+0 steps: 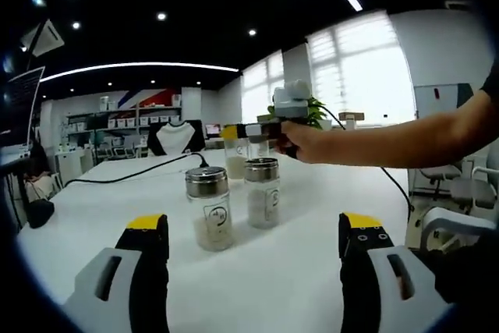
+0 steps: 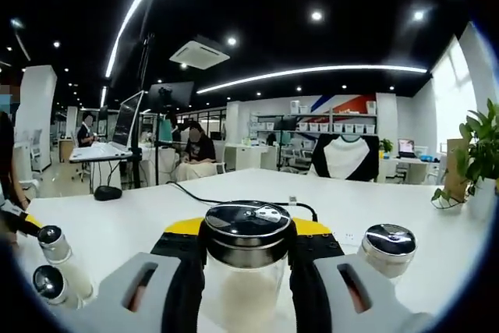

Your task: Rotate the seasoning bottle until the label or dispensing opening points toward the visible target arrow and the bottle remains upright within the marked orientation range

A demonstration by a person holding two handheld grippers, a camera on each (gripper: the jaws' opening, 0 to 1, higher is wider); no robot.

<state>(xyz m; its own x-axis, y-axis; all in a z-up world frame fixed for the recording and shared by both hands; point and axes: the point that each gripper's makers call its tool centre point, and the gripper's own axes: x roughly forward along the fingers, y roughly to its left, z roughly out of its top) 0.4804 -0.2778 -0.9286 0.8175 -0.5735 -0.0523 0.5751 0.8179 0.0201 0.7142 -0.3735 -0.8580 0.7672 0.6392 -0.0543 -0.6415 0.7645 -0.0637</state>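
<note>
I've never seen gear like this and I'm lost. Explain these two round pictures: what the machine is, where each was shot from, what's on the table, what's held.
There is no robot. A person holds a two-jaw claw in each hand, and a fisheye camera rides on each claw.

The left gripper view looks along the left claw, whose yellow-tipped jaws stand open and empty. Ahead on the white table stand two seasoning bottles with metal lids. Farther back, the person's hand holds the right claw at a third bottle.

The right gripper view shows that grip up close: its jaws are shut on the bottle. Another lidded bottle stands to the right, and two small shakers at the left edge.
</note>
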